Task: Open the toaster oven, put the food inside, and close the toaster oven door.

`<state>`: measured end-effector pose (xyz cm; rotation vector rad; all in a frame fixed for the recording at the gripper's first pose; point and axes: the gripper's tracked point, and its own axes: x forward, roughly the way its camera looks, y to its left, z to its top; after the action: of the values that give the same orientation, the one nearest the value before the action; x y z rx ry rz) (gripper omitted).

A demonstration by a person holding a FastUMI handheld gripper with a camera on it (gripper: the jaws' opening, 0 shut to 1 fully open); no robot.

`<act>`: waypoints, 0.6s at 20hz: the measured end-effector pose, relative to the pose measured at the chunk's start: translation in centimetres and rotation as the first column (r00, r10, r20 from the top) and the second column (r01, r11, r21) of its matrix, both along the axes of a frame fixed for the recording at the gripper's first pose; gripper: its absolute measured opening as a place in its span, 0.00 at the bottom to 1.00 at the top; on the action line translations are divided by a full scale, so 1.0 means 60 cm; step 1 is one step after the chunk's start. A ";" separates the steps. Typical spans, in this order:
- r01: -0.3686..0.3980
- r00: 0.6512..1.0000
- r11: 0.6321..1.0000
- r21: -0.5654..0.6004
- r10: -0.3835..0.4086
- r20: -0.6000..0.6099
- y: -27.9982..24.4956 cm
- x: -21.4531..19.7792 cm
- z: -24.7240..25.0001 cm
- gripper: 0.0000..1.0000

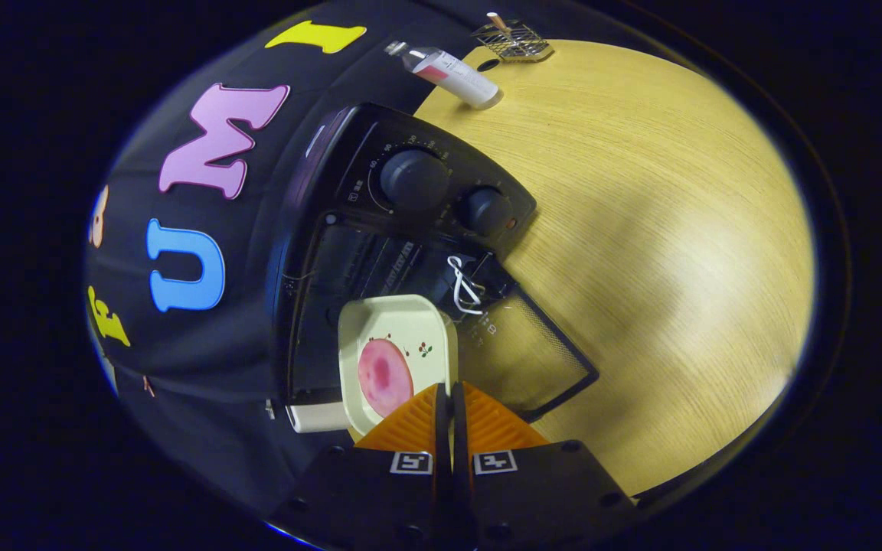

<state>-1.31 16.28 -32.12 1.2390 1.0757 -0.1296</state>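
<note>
In the gripper view, the toaster oven [380,252] stood on the wooden table [663,229], close to the black cloth wall, and its glass door [533,352] was already open and lay flat toward the near side. The gripper [450,405] was clenched: its two fingers were pressed together on the near edge of a cream plate [399,337], so I judged that it was grasping the plate by the rim. On the plate lay the food, a round pink slice [385,375], just ahead of the fingers. The far part of the plate reached over the opening of the oven, while the near part was still above the door. Two dark knobs [414,180] were on the control panel, and a white string [462,287] hung near the door hinge. Far on the table lay a bottle [452,73] and a small wire rack [512,40]. The step in hand seemed to be putting the food inside. The next move probably called for pushing the plate level and deeper into the oven, then releasing it and drawing back before lifting the door.
</note>
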 end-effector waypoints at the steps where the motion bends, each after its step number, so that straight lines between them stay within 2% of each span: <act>1: 0.030 1.000 1.000 0.005 -0.030 -0.010 0.005 0.010 0.000 0.05; 6: 0.165 0.984 0.986 -0.003 -0.165 -0.066 0.026 0.049 -0.011 0.05; 9: 0.286 0.952 0.958 -0.002 -0.284 -0.109 0.034 0.067 -0.020 0.05; 12: 0.362 0.924 0.932 0.001 -0.359 -0.129 0.049 0.086 -0.027 0.05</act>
<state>3.83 19.21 -33.74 1.4583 0.9487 -0.4846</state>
